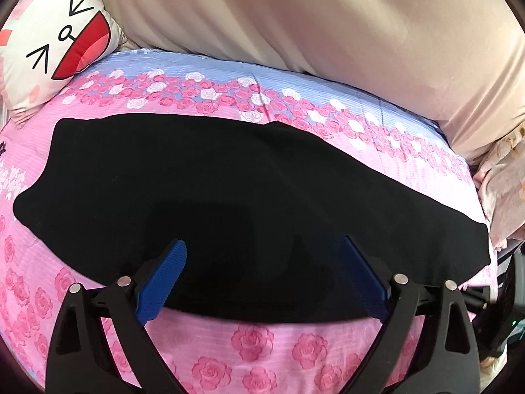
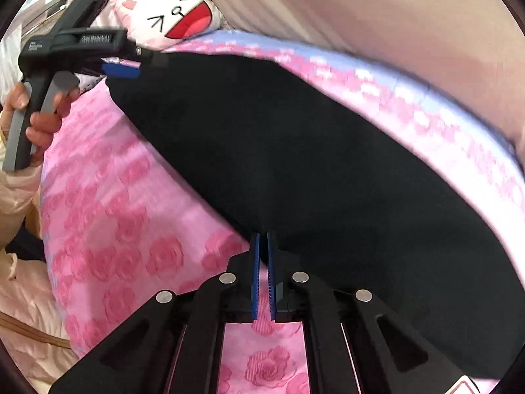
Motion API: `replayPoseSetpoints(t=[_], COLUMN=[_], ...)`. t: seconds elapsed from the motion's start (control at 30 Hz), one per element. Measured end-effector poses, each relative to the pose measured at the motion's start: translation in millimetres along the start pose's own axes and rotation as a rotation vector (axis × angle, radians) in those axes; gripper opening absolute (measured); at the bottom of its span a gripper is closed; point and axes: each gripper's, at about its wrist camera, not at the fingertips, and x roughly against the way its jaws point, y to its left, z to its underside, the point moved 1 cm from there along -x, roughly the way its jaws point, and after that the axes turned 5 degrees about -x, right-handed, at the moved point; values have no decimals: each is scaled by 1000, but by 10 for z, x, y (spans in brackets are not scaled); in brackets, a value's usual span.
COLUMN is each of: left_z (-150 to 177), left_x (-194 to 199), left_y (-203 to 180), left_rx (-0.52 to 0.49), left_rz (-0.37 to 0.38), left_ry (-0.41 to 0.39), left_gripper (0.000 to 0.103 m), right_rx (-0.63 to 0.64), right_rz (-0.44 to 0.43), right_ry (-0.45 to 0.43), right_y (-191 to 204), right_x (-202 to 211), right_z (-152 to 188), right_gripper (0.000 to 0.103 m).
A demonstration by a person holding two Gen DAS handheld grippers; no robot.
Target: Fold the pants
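Note:
The black pants (image 1: 229, 177) lie flat across a pink rose-print bed sheet (image 1: 262, 341). My left gripper (image 1: 262, 246) is open, its blue fingers spread over the near edge of the pants, holding nothing. In the right wrist view the pants (image 2: 311, 151) fill the middle. My right gripper (image 2: 263, 234) is shut on the near edge of the pants. The left gripper (image 2: 123, 70) also shows there at the far end of the pants, held in a hand.
A white cartoon-face cushion (image 1: 49, 49) sits at the far left of the bed; it also shows in the right wrist view (image 2: 177, 13). A beige curtain (image 1: 328, 26) hangs behind the bed. Crumpled pale bedding (image 1: 502, 180) lies at the right.

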Motion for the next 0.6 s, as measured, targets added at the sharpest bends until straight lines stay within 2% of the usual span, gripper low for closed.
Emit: replayPoseSetpoints(t=[0.07, 0.13, 0.17, 0.2, 0.27, 0.37, 0.43, 0.53, 0.6], left_z=[-15, -13, -6, 8, 27, 60, 82, 130, 164], left_x=[-90, -143, -146, -146, -156, -217, -238, -253, -255], left_y=[-43, -125, -160, -215, -303, -533, -664, -877, -994], left_rx=[-1, -12, -21, -38, -66, -129, -151, -188, -212], left_rz=[-4, 8, 13, 16, 8, 0, 11, 21, 15], left_ry=[22, 40, 39, 36, 30, 40, 47, 56, 57], left_gripper=[92, 92, 92, 92, 92, 92, 92, 92, 92], right_rx=[-64, -130, -172, -225, -376, -691, -807, -842, -840], right_rz=[-46, -65, -60, -28, 112, 330, 385, 494, 468], right_ry=[-31, -86, -128, -178, -269, -310, -341, -306, -264], right_y=[-90, -203, -307, -463, -904, -1827, -2237, -2637, -2840], right_x=[63, 254, 397, 557, 896, 1290, 1470, 1546, 1466], right_z=[59, 118, 177, 249, 483, 970, 1206, 1324, 1358], right_gripper=[7, 18, 40, 58, 61, 61, 62, 62, 62])
